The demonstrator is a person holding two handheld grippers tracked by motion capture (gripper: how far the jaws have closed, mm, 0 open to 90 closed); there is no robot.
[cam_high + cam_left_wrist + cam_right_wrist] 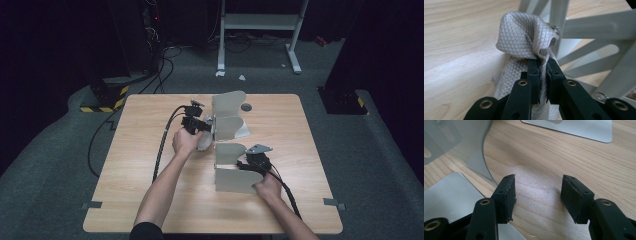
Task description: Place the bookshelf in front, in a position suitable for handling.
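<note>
two jaws of the left gripper (543,75) pinched tight on a fold of quilted grey cloth (524,37), right beside the grey metal rack (227,122) at mid-table, left of its panels. judged step: hanging or threading the cloth's snap end onto the rack; next move likely needs a careful carry toward a bar without losing the pinch. cloth draped long-axis toward the camera in the left gripper view, bunched end pointing up and away. right gripper (537,195) spread wide, holding nothing, over bare wooden table (150,200) near the rack's near-right panel.
</note>
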